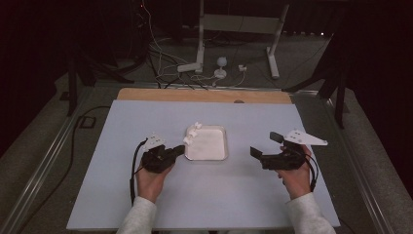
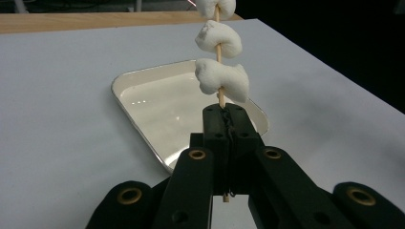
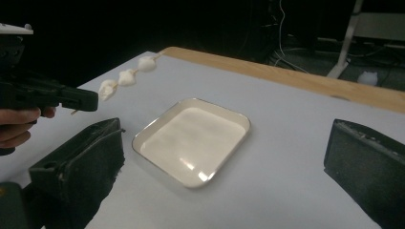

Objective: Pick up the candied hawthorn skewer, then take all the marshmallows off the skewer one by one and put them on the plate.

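Dark surroundings frame a pale blue desk (image 1: 146, 195), whose wooden edge is seen along the far side in the high view. At the centre of that frame a white square tray (image 1: 216, 151) lies flat on the desk, and nothing is seen inside it.

Left of centre in the high view, the left gripper (image 1: 181, 149) is held in a hand (image 1: 152, 180) that enters from the bottom edge. Its jaws are clenched on the lower end of a thin wooden skewer (image 2: 220, 98). In the left gripper view the skewer rises from between the closed jaws toward the top of the frame, with three white marshmallows (image 2: 220, 78) threaded on it one above the other. In the high view the marshmallows are seen over the tray's upper left corner; whether they touch the rim cannot be told.

Right of centre in the high view, the right gripper (image 1: 264, 144) is held in the other hand (image 1: 297, 178), just right of the tray. Its jaws stand wide apart and nothing is gripped. In the right gripper view the tray is seen between the two jaws, and the left gripper with the skewer appears at the upper left.
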`<state>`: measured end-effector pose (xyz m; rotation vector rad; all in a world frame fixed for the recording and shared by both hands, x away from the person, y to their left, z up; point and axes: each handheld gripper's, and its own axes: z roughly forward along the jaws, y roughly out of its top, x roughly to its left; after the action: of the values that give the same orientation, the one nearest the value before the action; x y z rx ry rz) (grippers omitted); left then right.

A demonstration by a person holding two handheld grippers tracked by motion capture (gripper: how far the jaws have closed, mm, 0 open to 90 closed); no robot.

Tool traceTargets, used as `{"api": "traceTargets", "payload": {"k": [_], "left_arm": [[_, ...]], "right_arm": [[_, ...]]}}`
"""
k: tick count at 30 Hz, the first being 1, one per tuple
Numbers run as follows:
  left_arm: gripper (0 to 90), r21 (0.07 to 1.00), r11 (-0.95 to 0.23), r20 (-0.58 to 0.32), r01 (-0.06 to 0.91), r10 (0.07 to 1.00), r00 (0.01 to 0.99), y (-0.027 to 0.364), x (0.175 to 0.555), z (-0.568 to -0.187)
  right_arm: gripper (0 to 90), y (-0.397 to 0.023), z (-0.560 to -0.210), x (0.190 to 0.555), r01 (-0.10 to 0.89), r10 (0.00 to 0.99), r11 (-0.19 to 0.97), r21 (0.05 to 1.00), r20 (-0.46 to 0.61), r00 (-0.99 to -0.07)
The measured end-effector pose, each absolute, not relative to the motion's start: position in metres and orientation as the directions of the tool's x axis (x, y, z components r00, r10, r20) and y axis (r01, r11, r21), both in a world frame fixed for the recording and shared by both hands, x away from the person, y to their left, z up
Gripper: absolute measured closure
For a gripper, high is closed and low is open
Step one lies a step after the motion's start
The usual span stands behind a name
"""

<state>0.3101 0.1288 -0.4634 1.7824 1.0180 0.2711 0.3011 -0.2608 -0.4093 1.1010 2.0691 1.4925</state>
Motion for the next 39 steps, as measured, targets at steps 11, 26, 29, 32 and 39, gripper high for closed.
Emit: {"api": "traceTargets", "payload": {"k": [11, 26, 29, 32, 39], "left_arm": [[90.0, 0.878, -0.135, -0.248, 0.459, 0.692, 0.678, 0.123, 0.307, -0.463], [90.0, 0.898, -0.148, -0.230, 0.415, 0.647, 0.727, 0.114, 0.303, -0.464], [90.0, 0.903, -0.153, -0.221, 0.402, 0.636, 0.739, 0.112, 0.302, -0.463], [90.0, 0.905, -0.158, -0.217, 0.394, 0.625, 0.750, 0.110, 0.302, -0.464], [90.0, 0.908, -0.170, -0.206, 0.383, 0.615, 0.762, 0.105, 0.300, -0.465]], "right_arm": [[0.0, -0.221, -0.409, 0.326, 0.409, 0.720, 0.125, 0.904, 0.201, -0.665], [5.1, -0.174, -0.426, 0.355, 0.486, 0.641, 0.135, 0.864, 0.297, -0.707], [18.1, -0.169, -0.428, 0.360, 0.540, 0.602, 0.096, 0.836, 0.384, -0.701], [28.4, -0.167, -0.429, 0.363, 0.561, 0.582, 0.071, 0.824, 0.423, -0.694], [64.0, -0.160, -0.431, 0.371, 0.659, 0.524, 0.023, 0.752, 0.552, -0.648]]}}
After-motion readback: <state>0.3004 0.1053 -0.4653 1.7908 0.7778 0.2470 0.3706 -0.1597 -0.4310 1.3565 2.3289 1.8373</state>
